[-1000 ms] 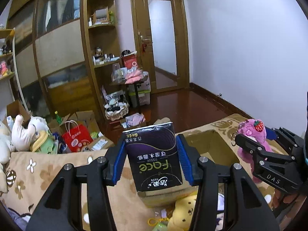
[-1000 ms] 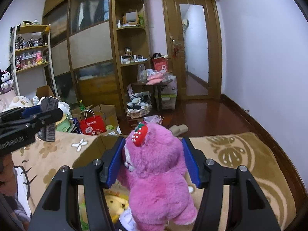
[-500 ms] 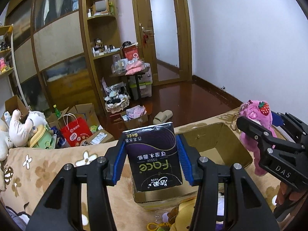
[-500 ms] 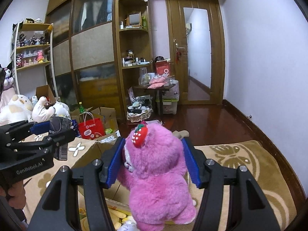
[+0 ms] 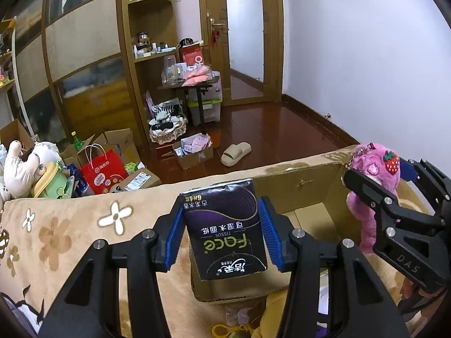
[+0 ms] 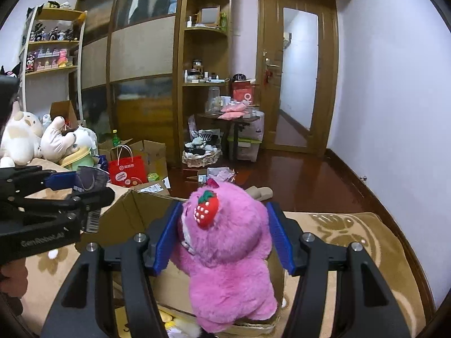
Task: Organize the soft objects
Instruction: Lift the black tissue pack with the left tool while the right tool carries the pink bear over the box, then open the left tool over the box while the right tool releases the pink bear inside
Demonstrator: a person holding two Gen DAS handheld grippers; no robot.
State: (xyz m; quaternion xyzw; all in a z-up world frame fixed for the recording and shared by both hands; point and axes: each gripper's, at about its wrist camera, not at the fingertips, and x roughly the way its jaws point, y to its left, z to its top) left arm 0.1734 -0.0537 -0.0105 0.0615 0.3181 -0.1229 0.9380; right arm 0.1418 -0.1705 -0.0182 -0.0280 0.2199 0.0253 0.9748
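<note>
Left wrist view: the left gripper (image 5: pixel 221 231) has its blue pads clamped on the sides of a dark purple tissue pack (image 5: pixel 225 232), held upright with its print upside down. Compared with a second ago, the open cardboard box (image 5: pixel 298 194) on the flower-patterned blanket (image 5: pixel 64 225) sits larger and more directly behind the pack, and the view has dipped so more of the box's floor shows. At the right edge, the right gripper (image 5: pixel 375 174) holds a pink plush bear (image 5: pixel 372 169) over the box's right side; it sits lower in the frame than before. A yellow plush (image 5: pixel 270 315) below the box is mostly hidden by the gripper.

Right wrist view: the right gripper (image 6: pixel 224 233) has its jaws clamped on the pink plush bear's (image 6: pixel 228 253) head, above the near end of the cardboard box (image 6: pixel 132 211). The bear's face is turned away. The box now fills more of the frame than earlier. The left gripper (image 6: pixel 73 188) enters from the left, its tissue pack (image 6: pixel 90 180) mostly hidden behind the fingers, with only a barcode and a dark corner showing.
</note>
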